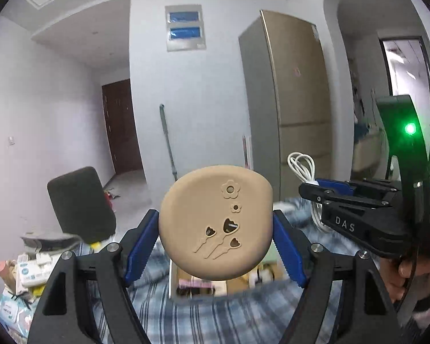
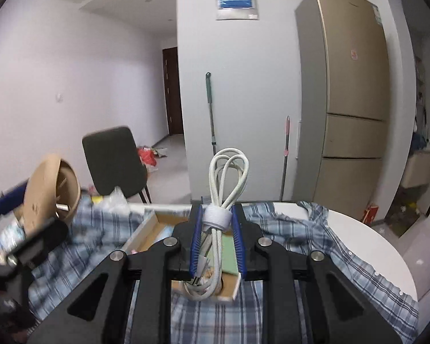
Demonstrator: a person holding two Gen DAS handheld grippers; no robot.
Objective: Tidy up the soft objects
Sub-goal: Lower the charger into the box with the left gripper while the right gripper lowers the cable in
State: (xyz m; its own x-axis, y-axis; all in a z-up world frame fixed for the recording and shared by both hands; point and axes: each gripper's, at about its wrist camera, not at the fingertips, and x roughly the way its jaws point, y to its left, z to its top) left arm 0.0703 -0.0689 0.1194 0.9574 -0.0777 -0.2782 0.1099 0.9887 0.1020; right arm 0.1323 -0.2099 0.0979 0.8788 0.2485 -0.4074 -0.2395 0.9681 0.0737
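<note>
The left gripper held a tan, rounded pad with flower cut-outs between its blue pads, jaws spread wide around it, raised above the table. The right gripper was clamped narrow on a coiled white cable bound by a grey strap, also lifted clear. Below and just beyond both sat an open cardboard box on a blue plaid cloth covering the white table; a dark chair stood at the far left, a fridge at the far right.

Both items seemed to be in carry, picked up but not yet placed. The next move probably called for lowering each over the box, or wherever it belongs, one at a time so the grippers did not collide, then releasing gently.
</note>
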